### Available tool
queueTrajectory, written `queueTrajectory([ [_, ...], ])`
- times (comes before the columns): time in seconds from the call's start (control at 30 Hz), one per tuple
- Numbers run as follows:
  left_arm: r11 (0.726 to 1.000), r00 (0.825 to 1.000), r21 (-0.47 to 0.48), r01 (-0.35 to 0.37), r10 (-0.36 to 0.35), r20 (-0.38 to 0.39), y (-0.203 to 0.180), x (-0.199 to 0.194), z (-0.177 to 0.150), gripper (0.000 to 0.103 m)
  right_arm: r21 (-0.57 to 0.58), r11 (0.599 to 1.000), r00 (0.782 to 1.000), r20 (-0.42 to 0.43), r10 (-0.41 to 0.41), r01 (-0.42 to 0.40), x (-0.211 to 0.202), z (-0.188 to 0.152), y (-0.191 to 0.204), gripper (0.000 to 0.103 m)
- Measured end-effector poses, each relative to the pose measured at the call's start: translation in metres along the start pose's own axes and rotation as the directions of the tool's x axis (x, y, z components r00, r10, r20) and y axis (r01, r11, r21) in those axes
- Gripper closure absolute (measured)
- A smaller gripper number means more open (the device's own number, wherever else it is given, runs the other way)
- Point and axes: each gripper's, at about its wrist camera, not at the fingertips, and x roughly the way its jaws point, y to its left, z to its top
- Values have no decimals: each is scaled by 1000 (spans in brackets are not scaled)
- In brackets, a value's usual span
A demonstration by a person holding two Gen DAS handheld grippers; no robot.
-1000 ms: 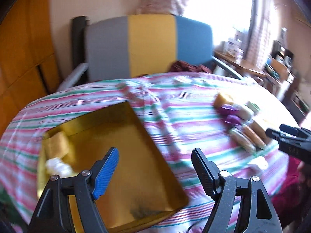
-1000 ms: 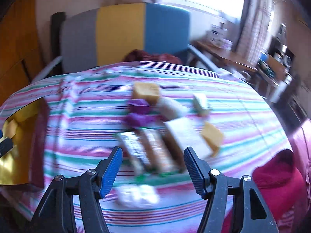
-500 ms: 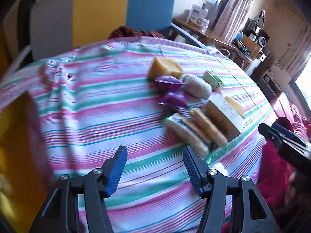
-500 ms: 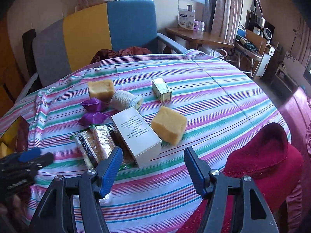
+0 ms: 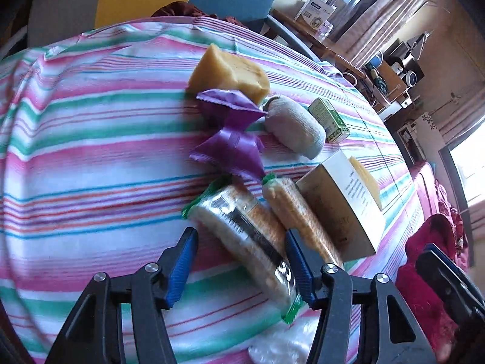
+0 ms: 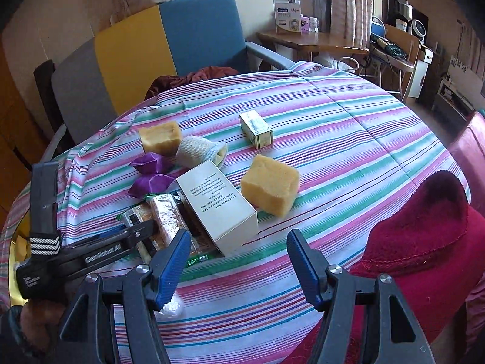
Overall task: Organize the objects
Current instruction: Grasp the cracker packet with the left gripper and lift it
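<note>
My left gripper hangs low over a clear packet of crackers on the striped tablecloth. Its jaws are closing with the packet between them. The right pad touches the wrapper and a gap shows at the left pad. A second cracker packet and a white box lie just to the right. My right gripper stands open over the cloth in front of the white box, holding nothing. The left gripper shows side-on there, over the crackers.
Two purple wrappers, a rolled grey cloth, two yellow blocks and a small green box lie further back. A red garment covers the near right edge. The gold tray peeks in far left. A chair stands behind.
The left gripper swung right from the gold tray, dropped onto the cracker packet and narrowed its jaws. The right gripper drifted slightly and rolled, then held still with the same gap.
</note>
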Motion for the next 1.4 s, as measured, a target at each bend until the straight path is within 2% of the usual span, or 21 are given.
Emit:
queueTrajectory([
  [0.03, 1000, 1000, 6, 1, -1, 4, -2, 3, 2, 46, 4, 1000, 1000, -2, 3, -3, 0, 0, -1, 36],
  [0.2, 1000, 1000, 0, 28, -28, 7, -1, 11, 12, 67, 16, 1000, 1000, -14, 18, -18, 2, 0, -2, 36],
  [0.27, 999, 999, 10, 31, -31, 8, -1, 8, 11, 70, 21, 1000, 1000, -19, 24, -23, 3, 0, -3, 36],
  [0.47, 998, 1000, 66, -17, 17, 0, 12, -11, 0, 72, 5, 999, 999, -27, 42, -42, 3, 0, 0, 36],
  [0.63, 991, 998, 126, -32, 38, -45, 29, -29, -12, 72, -3, 999, 998, -39, 52, -52, 5, 1, 0, 36],
  [0.73, 988, 996, 135, -81, 86, -33, 39, -39, -15, 68, -1, 999, 998, -39, 46, -46, 5, 1, 0, 36],
  [0.8, 986, 994, 125, -106, 109, -18, 42, -44, -16, 51, 2, 999, 998, -43, 50, -50, 6, 1, -1, 36],
  [0.87, 989, 993, 92, -117, 117, 2, 42, -49, -17, 39, 7, 999, 998, -43, 50, -50, 6, 1, -1, 36],
  [0.9, 987, 991, 90, -136, 135, 14, 40, -50, -18, 37, 8, 999, 998, -44, 53, -53, 6, 1, -1, 36],
  [0.97, 976, 983, 121, -183, 178, 46, 30, -52, -21, 36, 10, 998, 997, -49, 58, -58, 7, 1, -1, 36],
  [1.1, 966, 978, 150, -209, 206, 32, 19, -43, -27, 36, 11, 997, 996, -54, 71, -71, 8, 0, -1, 36],
  [1.17, 952, 969, 180, -249, 246, 41, 15, -36, -30, 36, 14, 997, 995, -55, 80, -80, 8, 0, -1, 36],
  [1.23, 935, 956, 197, -294, 291, 45, 17, -25, -31, 41, 18, 996, 994, -59, 93, -92, 9, 0, -2, 36],
  [1.27, 943, 961, 186, -276, 274, 35, 22, -23, -32, 51, 19, 995, 993, -60, 98, -97, 9, 0, -2, 36],
  [1.3, 939, 958, 187, -288, 283, 53, 24, -25, -34, 61, 19, 995, 993, -62, 102, -101, 9, 0, -2, 36],
  [1.33, 932, 953, 199, -301, 294, 67, 25, -27, -35, 61, 18, 994, 992, -65, 105, -104, 10, 0, -2, 36],
  [1.4, 938, 960, 202, -281, 273, 70, 29, -30, -36, 62, 6, 995, 993, -71, 95, -95, 10, -2, 1, 36],
])
